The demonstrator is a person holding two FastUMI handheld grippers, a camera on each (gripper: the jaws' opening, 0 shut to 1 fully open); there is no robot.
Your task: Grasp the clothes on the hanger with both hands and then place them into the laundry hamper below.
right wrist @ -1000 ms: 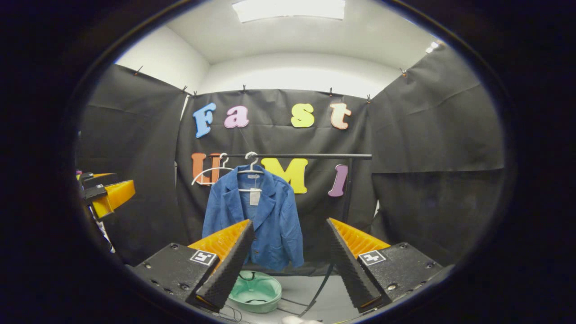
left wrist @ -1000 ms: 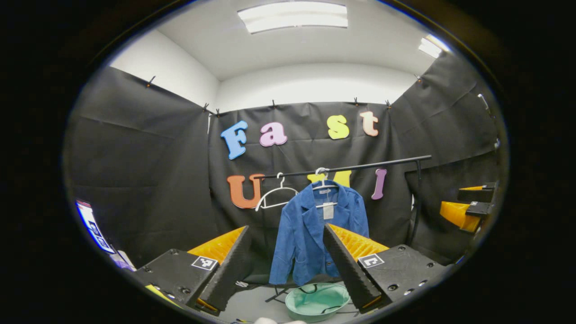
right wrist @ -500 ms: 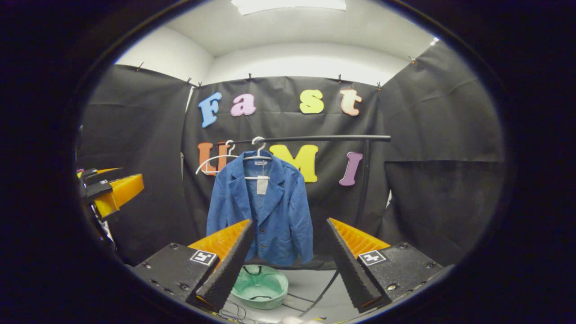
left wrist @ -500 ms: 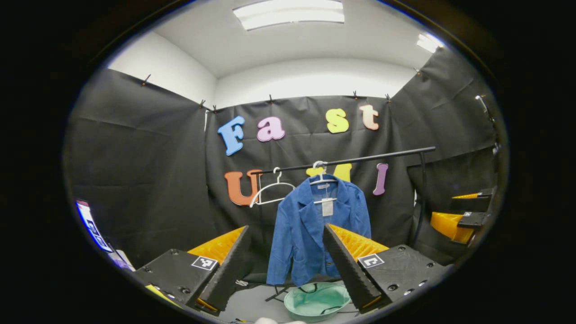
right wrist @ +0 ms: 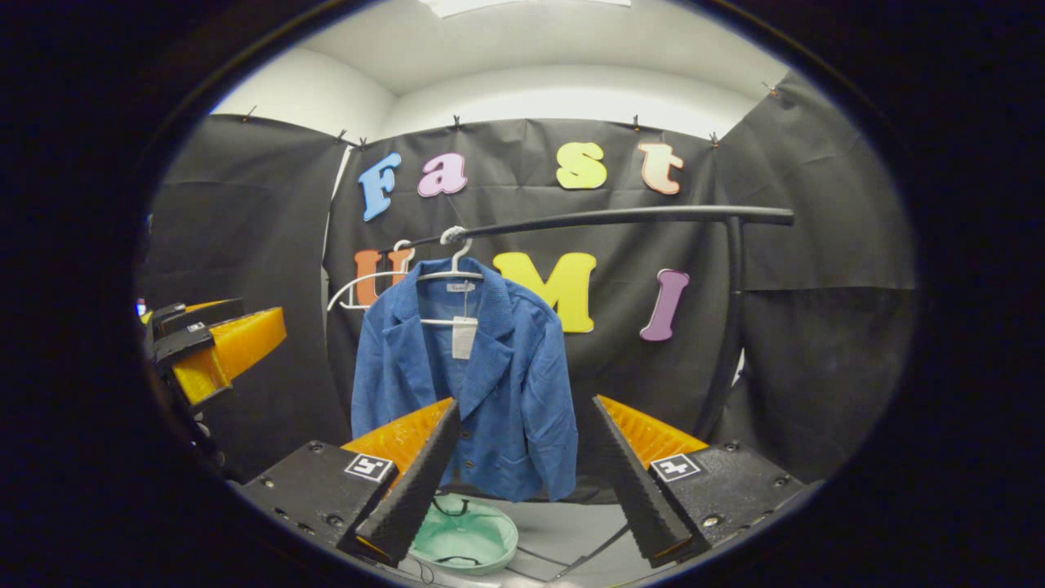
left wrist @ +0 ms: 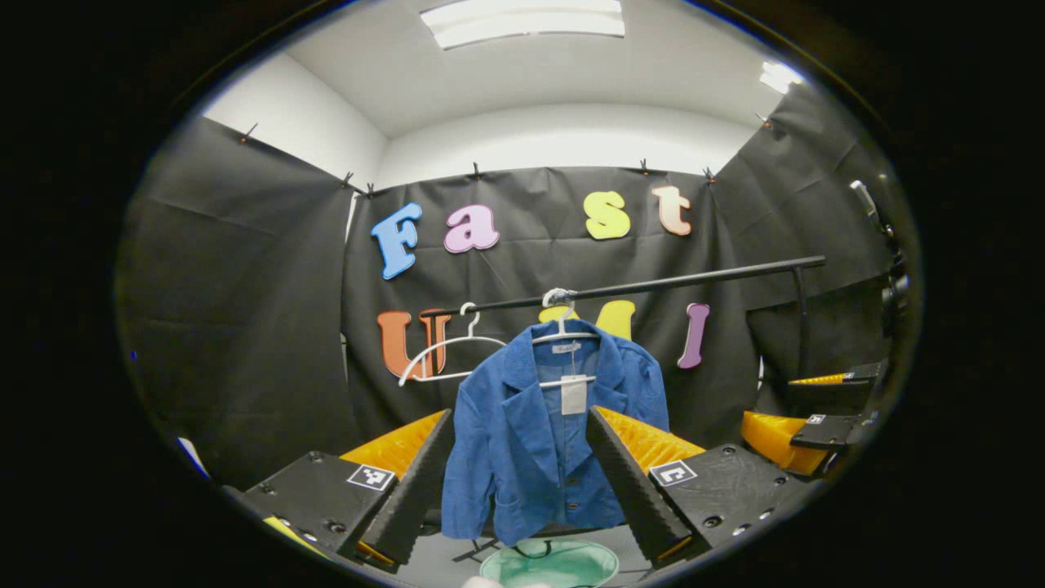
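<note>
- Black-draped booth all round me, pale floor below, both tools raised and pointing at the rack
- Nearest in: my left gripper [left wrist: 518, 482] has its fingers spread wide with nothing between them; my right gripper [right wrist: 522, 474] is just as splayed and empty
- Next out: the blue jacket [left wrist: 543, 433] hangs dead ahead of the left tool, long axis vertical; from the right gripper view it sits ahead and off to the left [right wrist: 465, 384], so the left looks better lined up
- Below it, the green hamper [right wrist: 465, 539] sits on the floor
- Farthest: white hanger [right wrist: 445, 278] hooked on the black rail [right wrist: 620, 217], a bare hanger [left wrist: 445, 359] beside it
</note>
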